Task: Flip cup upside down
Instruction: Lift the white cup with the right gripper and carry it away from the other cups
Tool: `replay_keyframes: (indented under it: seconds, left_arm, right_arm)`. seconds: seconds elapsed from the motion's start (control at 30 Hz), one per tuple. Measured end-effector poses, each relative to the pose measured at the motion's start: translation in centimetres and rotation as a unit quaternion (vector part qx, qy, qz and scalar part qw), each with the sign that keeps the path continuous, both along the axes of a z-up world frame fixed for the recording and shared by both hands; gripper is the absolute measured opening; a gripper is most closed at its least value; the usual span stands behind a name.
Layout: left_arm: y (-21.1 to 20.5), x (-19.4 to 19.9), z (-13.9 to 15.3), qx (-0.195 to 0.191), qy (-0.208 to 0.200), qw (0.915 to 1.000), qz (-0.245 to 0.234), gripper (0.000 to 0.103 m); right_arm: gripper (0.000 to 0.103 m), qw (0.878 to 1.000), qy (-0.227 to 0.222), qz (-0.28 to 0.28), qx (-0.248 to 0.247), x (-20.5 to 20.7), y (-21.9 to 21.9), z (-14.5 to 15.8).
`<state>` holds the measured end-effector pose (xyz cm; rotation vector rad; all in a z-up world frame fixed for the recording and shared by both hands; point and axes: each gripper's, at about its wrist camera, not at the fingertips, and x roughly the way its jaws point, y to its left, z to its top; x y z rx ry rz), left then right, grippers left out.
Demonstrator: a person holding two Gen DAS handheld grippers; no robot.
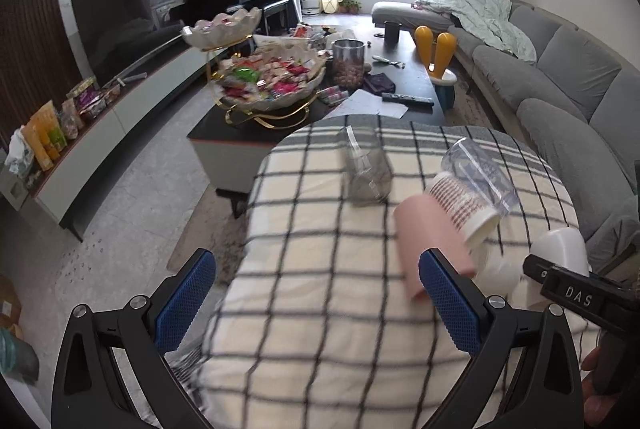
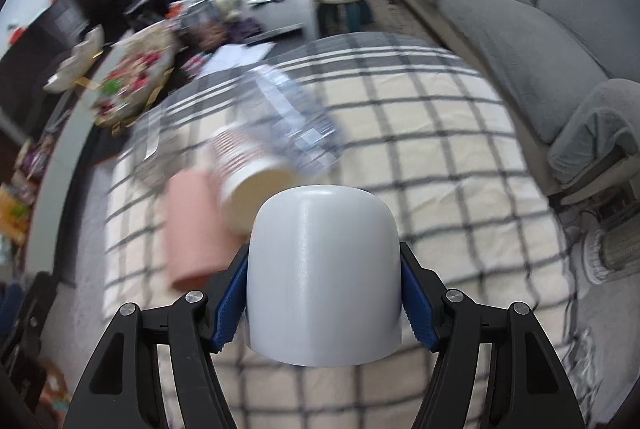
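My right gripper [image 2: 322, 303] is shut on a white cup [image 2: 323, 273], held with its closed base pointing away from the camera; the cup also shows in the left wrist view [image 1: 562, 247]. On the checked cloth [image 1: 320, 289] lie a pink cup [image 1: 430, 241], a red-patterned paper cup [image 1: 464, 207], a clear plastic cup [image 1: 478, 175] and a clear glass [image 1: 366, 169]. My left gripper [image 1: 316, 303] is open and empty above the cloth, left of the pink cup.
A dark coffee table [image 1: 400, 77] with snack bowls [image 1: 272, 81] and a jar stands beyond the cloth. A grey sofa [image 1: 560, 77] runs along the right. A TV unit [image 1: 120, 109] lines the left wall.
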<state>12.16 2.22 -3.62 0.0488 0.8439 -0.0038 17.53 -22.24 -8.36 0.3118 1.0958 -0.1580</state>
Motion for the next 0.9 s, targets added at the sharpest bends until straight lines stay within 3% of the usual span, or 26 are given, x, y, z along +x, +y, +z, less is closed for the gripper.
replay_keyframes:
  seconds: [0.4,0.6,0.9]
  left_arm:
    - [6.8,-7.5,-1.2,-0.001,0.012,0.9999,0.011,0.103]
    - [8.5,-8.5,-3.5,-0.028,0.031,0.9991,0.004,0.103]
    - [10.1,-9.0,-5.1,-0.027,0.044,0.9986,0.013,0.103]
  right_arm:
    - [0.068,0.999,0.002,0.042,0.000,-7.2,7.7,-1.1]
    - [0.068,0.999,0.015,0.041,-0.005,-8.4,9.6,-3.1]
    - [0.068,0.998,0.019,0.054,-0.003,-7.6,11.5,-5.0]
